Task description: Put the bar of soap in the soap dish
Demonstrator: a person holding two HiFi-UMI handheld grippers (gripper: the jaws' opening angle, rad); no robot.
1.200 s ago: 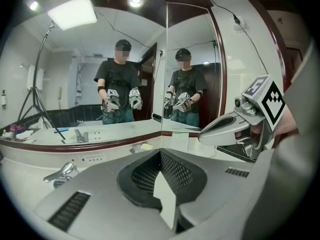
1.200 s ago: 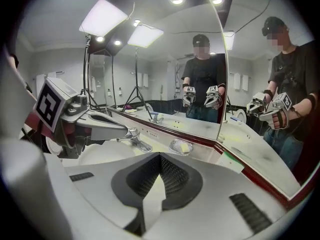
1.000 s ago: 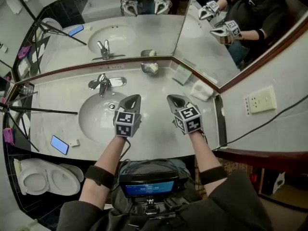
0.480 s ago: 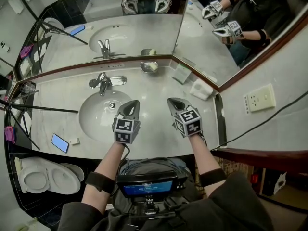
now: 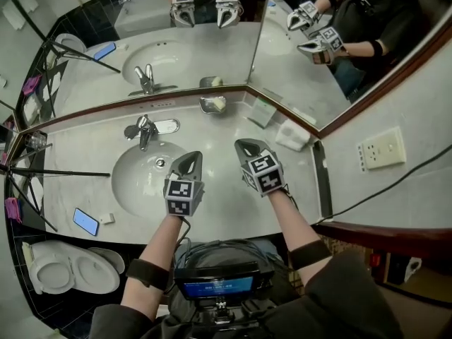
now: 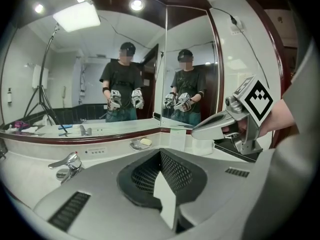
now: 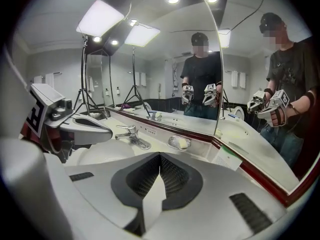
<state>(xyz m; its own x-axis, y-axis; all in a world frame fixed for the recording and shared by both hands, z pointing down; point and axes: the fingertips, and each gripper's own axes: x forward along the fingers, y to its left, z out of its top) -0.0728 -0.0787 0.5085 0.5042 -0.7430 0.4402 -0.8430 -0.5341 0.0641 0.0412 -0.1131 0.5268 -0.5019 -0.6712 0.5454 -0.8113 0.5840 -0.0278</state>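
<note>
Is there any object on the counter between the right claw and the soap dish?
Nothing visible does. Only bare counter lies between the shut, empty right claw and the soap dish. The faucet stands off to the left, a folded card to the right. A pale bar of soap already lies in the dish.

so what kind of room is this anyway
A bathroom, possibly a hotel's. A sink with a faucet is set in a long counter below mirrors that meet at a corner, a toilet stands beside it, and a soap dish sits at the back edge.
</note>
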